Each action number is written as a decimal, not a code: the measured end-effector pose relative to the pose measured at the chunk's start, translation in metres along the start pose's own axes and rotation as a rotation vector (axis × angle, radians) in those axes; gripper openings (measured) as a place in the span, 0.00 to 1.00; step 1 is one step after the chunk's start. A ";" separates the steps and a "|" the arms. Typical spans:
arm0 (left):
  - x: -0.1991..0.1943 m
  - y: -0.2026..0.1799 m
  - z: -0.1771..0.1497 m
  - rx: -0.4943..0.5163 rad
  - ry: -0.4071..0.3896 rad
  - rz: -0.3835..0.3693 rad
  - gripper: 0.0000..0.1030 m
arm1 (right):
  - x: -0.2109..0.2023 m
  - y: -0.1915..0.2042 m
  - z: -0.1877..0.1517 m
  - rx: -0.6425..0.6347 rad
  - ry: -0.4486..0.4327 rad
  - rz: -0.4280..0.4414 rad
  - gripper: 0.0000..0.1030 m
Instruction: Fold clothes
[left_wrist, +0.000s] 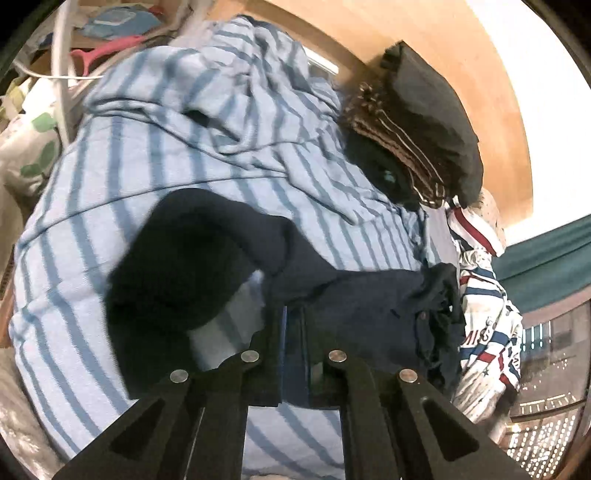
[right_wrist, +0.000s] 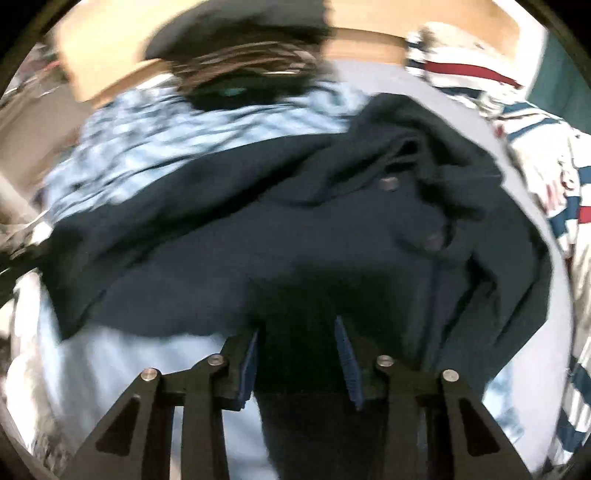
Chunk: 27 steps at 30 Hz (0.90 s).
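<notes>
The navy garment (right_wrist: 295, 229) lies crumpled across the striped sheet (left_wrist: 110, 184) of a bed, its long axis running roughly left to right in the right wrist view, with the buttoned placket (right_wrist: 410, 210) bunched toward the right. Both grippers are on it from the near edge.

The left hand-held gripper (left_wrist: 291, 332) has its jaws drawn narrow, pinching a fold of the navy cloth that rises between the fingers; a loose dark flap hangs off to its left.

The right hand-held gripper (right_wrist: 295, 354) stands about half open, and dark cloth fills the gap between its blue pads (right_wrist: 249, 365); blur hides whether the pads press on the cloth, so a firm grip cannot be told. The bulk of the garment lies ahead of and above this gripper, so a spreading pull would probably run along the long axis, away from the left hand.

A pile of folded dark clothes (left_wrist: 417, 136) sits at the far edge of the bed against the wooden headboard (left_wrist: 424, 33), and a red, white and blue garment (left_wrist: 487, 314) lies at the right edge. No container is visible.
</notes>
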<state>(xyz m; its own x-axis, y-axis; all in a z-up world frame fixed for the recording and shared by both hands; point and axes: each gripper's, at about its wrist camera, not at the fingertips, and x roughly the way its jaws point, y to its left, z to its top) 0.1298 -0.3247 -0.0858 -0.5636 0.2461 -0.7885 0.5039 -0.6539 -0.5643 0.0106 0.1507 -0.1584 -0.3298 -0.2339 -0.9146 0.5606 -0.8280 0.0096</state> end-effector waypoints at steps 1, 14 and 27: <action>0.002 0.000 -0.002 -0.005 0.036 -0.009 0.06 | 0.009 -0.012 0.012 0.075 -0.003 -0.044 0.41; 0.073 0.018 -0.060 -0.043 0.287 -0.027 0.65 | -0.058 -0.021 -0.077 -0.053 -0.092 0.110 0.81; 0.036 -0.111 0.006 0.160 0.140 -0.190 0.08 | -0.053 -0.066 -0.009 -0.100 -0.116 -0.146 0.18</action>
<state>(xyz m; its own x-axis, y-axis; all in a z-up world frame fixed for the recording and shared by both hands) 0.0501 -0.2476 -0.0501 -0.5367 0.4644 -0.7045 0.2820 -0.6882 -0.6685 -0.0022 0.2225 -0.1147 -0.4951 -0.1766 -0.8507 0.5709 -0.8042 -0.1653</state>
